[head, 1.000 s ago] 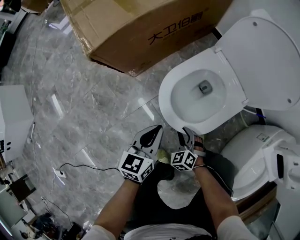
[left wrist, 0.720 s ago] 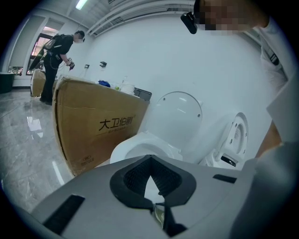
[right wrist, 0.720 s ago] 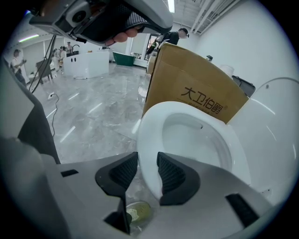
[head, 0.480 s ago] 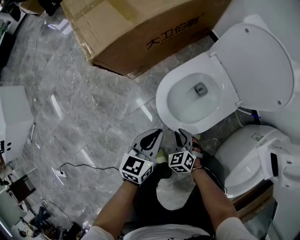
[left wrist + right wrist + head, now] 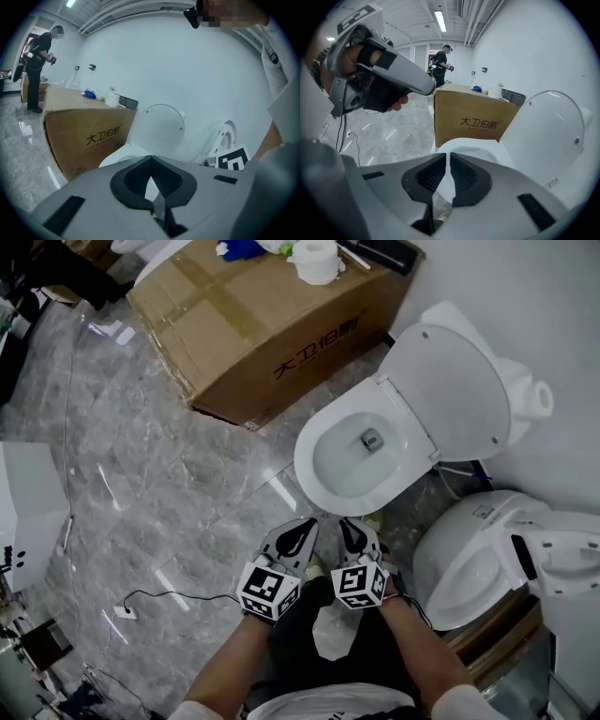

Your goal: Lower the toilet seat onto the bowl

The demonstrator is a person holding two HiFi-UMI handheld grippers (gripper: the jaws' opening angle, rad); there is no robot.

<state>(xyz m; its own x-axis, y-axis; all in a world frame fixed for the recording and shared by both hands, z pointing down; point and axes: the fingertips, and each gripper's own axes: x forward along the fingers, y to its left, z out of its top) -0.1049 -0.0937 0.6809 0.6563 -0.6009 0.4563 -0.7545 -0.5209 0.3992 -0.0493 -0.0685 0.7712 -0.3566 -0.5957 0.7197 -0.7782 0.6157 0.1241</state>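
"While your two claws hang side by side at six o'clock of the bowl (image 5: 342, 508), is either one gripping anything?"

"No. Your left gripper (image 5: 298, 532) has its jaws pressed together on nothing. Your right gripper (image 5: 354, 531) has just been closing — a thin slit remains between its jaws, and nothing sits in it."

"And the toilet seat?"

"You have the toilet seat (image 5: 457, 395) raised, tilted back at two o'clock of the bowl, well apart from both your claws. A cardboard box (image 5: 272, 324) stands on the floor at eleven o'clock of the bowl."
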